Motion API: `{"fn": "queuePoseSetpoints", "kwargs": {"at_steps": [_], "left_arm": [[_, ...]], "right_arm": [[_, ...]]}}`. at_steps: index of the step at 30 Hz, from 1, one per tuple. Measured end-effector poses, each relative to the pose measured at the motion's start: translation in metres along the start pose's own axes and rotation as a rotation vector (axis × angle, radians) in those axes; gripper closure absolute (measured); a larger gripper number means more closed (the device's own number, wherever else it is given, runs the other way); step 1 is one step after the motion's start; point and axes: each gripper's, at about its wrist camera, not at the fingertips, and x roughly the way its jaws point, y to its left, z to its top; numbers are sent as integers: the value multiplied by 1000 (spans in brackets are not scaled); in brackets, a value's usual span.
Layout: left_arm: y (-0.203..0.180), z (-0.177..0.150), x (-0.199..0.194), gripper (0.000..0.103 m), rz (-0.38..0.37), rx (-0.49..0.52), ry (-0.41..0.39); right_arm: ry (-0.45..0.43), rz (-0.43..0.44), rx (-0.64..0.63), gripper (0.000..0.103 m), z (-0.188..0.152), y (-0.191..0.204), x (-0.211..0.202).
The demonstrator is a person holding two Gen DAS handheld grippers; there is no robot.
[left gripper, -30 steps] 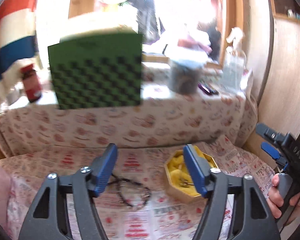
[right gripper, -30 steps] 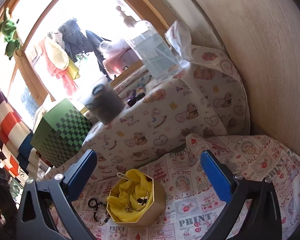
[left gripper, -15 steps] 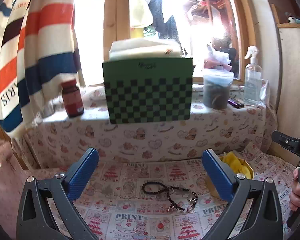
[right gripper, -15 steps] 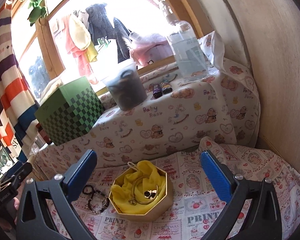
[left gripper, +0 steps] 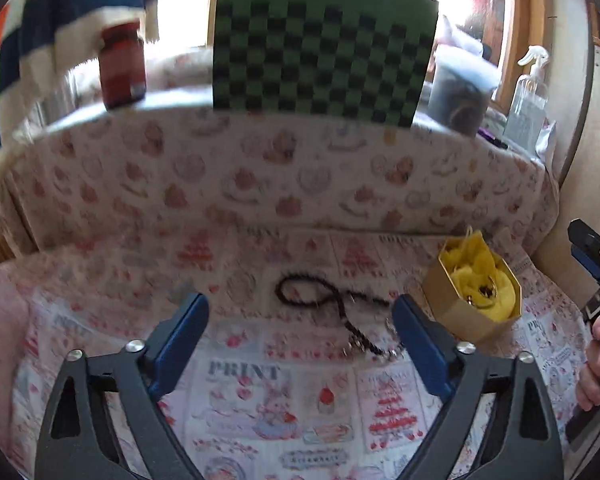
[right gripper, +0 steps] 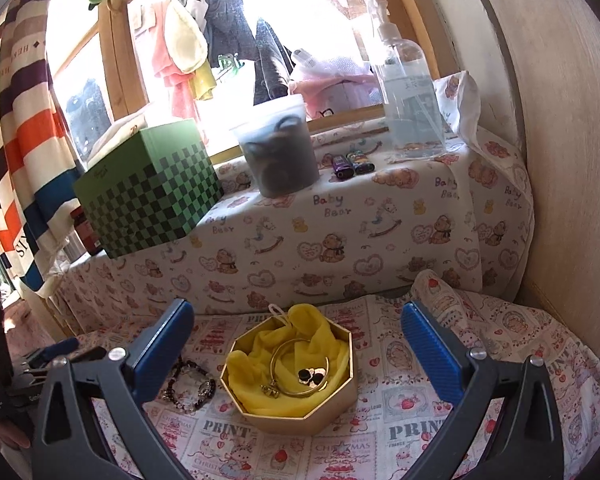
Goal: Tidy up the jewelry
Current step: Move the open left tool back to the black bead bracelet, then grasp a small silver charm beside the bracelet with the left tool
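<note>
Left wrist view shows the left gripper (left gripper: pixel 300 320) with its jaws spread wide and empty, hovering above a dark beaded bracelet (left gripper: pixel 332 308) that lies loose on the printed cloth (left gripper: pixel 240 380), just beside the gold octagonal box (left gripper: pixel 460 320). The right gripper (right gripper: pixel 296 340) is likewise wide open and holds nothing, poised over that box (right gripper: pixel 300 420), where a gold bangle (right gripper: pixel 300 368) and small dark earrings (right gripper: pixel 312 376) rest on yellow fabric (right gripper: pixel 268 344). The bracelet is likely light and limp, a string of beads that will sag and swing once lifted and may slip between smooth pads. A pinch across a bunched or doubled stretch of beads, near the charm end (left gripper: pixel 380 350), looks safest; grabbing too deep risks catching the soft cloth underneath.
</note>
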Motion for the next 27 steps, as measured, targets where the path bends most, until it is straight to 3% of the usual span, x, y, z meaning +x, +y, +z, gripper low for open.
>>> {"fn": "queuePoseSetpoints", "kwargs": {"at_steps": [4, 9, 22, 27], "left_arm": [[-9, -8, 9, 33, -7, 24, 47], [-20, -18, 25, 66, -64, 40, 141], [-22, -24, 53, 81, -142, 18, 209], [-20, -24, 57, 100, -182, -11, 217]], "right_arm": [[35, 7, 27, 0, -2, -4, 7], [43, -1, 27, 0, -3, -5, 7], [52, -3, 75, 0, 0, -13, 5], [49, -6, 78, 0, 0, -13, 3]]}}
